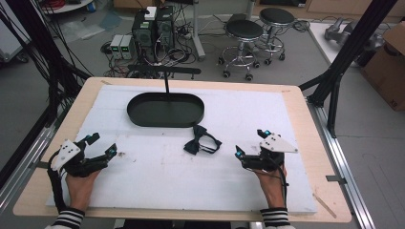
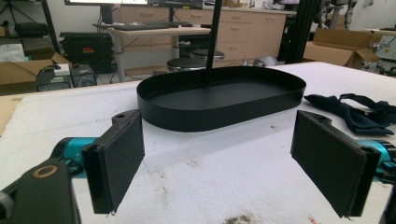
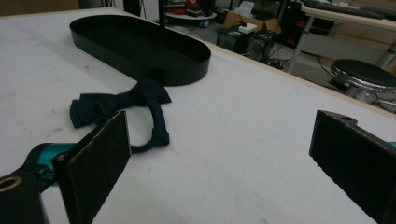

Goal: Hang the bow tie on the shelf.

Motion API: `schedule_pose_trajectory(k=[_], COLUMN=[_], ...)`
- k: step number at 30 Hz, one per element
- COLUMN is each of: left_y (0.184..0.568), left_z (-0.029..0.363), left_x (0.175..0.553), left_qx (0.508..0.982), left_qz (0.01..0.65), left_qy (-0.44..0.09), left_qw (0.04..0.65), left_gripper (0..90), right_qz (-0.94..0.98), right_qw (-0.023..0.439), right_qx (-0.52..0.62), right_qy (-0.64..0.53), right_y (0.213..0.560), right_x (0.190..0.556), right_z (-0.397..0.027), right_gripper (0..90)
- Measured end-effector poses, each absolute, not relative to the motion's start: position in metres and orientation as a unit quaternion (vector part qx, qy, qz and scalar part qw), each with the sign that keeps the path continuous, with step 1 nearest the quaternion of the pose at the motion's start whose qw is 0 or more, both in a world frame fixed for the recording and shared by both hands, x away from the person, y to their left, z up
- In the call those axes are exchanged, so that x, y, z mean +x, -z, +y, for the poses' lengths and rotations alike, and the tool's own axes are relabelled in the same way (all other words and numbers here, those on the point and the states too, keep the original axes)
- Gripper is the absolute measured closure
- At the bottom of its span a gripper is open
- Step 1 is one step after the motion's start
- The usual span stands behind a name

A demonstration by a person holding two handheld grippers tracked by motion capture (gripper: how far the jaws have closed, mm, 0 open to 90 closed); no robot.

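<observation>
A dark navy bow tie (image 1: pixel 202 140) with its neck strap lies on the white board (image 1: pixel 157 176), just in front of a black oval tray (image 1: pixel 165 109) that has an upright black rod. The bow tie (image 3: pixel 122 103) is left of centre in the right gripper view and the bow tie (image 2: pixel 359 110) is at the right edge of the left gripper view. My left gripper (image 1: pixel 103 144) rests open at the board's left side. My right gripper (image 1: pixel 250 142) is open to the right of the bow tie. Nothing is between either pair of jaws.
The tray (image 2: pixel 219 98) is empty inside. The white board lies on a wooden table (image 1: pixel 38 183). Black frame posts (image 1: pixel 351 45) stand at the table's right, cables at its left. Stools (image 1: pixel 243 33) and computer boxes (image 1: pixel 153 28) are on the floor beyond.
</observation>
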State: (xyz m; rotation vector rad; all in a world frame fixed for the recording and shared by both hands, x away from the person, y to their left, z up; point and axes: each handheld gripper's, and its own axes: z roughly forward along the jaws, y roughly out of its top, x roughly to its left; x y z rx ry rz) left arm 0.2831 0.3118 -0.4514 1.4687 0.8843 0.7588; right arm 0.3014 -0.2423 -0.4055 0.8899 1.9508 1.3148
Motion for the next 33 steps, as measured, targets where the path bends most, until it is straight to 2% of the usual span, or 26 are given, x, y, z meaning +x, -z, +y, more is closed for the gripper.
schedule_pose_trajectory(k=[7, 11, 26, 33], left_y=[0.451, 0.451, 0.451, 0.451], left_z=[0.312, 0.312, 0.312, 0.312], left_x=[0.283, 0.283, 0.283, 0.283], left_qx=[0.634, 0.633, 0.634, 0.634], left_qz=[0.377, 0.379, 0.377, 0.376], left_qy=[-0.327, -0.327, -0.327, -0.326], left_qw=[0.590, 0.590, 0.591, 0.591], left_gripper=[17.6, 17.6, 17.6, 17.5], right_qz=[0.766, 0.768, 0.789, 0.816], right_qw=[0.295, 0.261, 0.240, 0.214], right_qx=[0.320, 0.330, 0.314, 0.290], right_qy=[-0.473, -0.483, -0.471, -0.452], right_y=[0.404, 0.402, 0.388, 0.390], right_x=[0.318, 0.324, 0.352, 0.366], right_z=[-0.220, -0.213, -0.185, -0.163], right_gripper=[4.4, 4.4, 5.2, 6.4])
